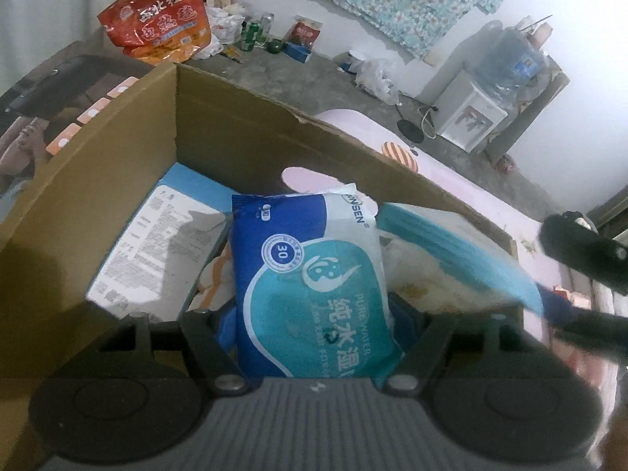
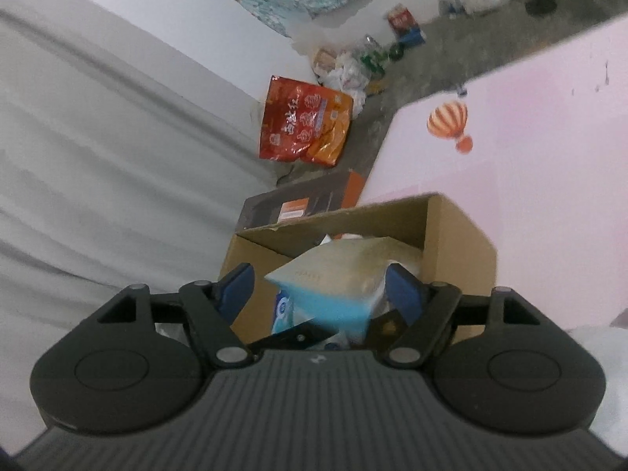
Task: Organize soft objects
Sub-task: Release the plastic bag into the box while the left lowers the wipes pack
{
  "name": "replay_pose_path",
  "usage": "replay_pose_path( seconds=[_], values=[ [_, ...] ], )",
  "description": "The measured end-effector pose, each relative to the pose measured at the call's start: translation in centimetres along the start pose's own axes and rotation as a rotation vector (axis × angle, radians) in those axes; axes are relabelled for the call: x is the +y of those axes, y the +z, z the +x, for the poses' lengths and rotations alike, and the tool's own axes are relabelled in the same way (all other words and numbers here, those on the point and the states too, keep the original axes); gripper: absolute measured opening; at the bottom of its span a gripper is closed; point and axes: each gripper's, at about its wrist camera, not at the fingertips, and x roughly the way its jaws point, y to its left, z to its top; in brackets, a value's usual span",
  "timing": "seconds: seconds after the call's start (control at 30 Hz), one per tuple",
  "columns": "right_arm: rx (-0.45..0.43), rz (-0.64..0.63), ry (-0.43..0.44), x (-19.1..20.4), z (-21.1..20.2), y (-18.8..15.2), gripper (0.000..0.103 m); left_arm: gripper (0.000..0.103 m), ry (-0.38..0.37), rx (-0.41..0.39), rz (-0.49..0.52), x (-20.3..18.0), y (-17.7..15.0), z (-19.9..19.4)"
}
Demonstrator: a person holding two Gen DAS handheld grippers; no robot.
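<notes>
My left gripper (image 1: 314, 314) holds a glossy plastic wet-wipe pack (image 1: 314, 286), blue and teal with a printed roundel; the blue pads sit against both its flanks, closed on it. The pack stands upright, soft and pillow-shaped, inside the open cardboard box (image 1: 117, 180), near the middle of it. At its nine o'clock a flat rectangular carton (image 1: 157, 243) with fine print leans against the box's corrugated left wall. At its three o'clock lies a slack, crinkled tissue pack (image 1: 443, 251), pale cream with a blue band along one edge.

In the right wrist view that same tissue pack (image 2: 341, 274) sits between the blue pads of my right gripper (image 2: 322, 294). The left-hand pad stands clear of the film, with a gap showing; I cannot tell whether the right-hand one touches it, so I read the jaws as open. The pack rests on top of the box's contents.

Beyond the box, at twelve o'clock, a shiny red and orange foil bag (image 1: 157, 15) slumps on the rough grey concrete floor (image 1: 274, 74). A smooth pink sheet (image 2: 530, 157) with a striped balloon print spreads at two o'clock.
</notes>
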Motion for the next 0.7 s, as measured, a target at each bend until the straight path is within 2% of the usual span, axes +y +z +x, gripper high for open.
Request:
replay_pose_path(
  seconds=[0.13,0.23,0.5,0.7],
  values=[
    [-0.031,-0.051,-0.002,0.6,-2.0,0.3,0.061,0.074,0.012,-0.015,0.005,0.4,-0.2,-1.6],
    [-0.039,-0.059,0.003,0.7,-3.0,0.4,0.057,0.074,0.012,-0.041,0.003,0.7,-0.2,-3.0],
    [-0.050,-0.026,0.039,0.1,-5.8,-0.8,0.057,0.074,0.017,-0.062,-0.015,0.6,-0.1,-4.2],
    [-0.053,-0.002,0.059,-0.7,-7.8,-2.2,0.058,0.074,0.033,-0.020,-0.015,-0.4,-0.2,-2.2]
  ],
)
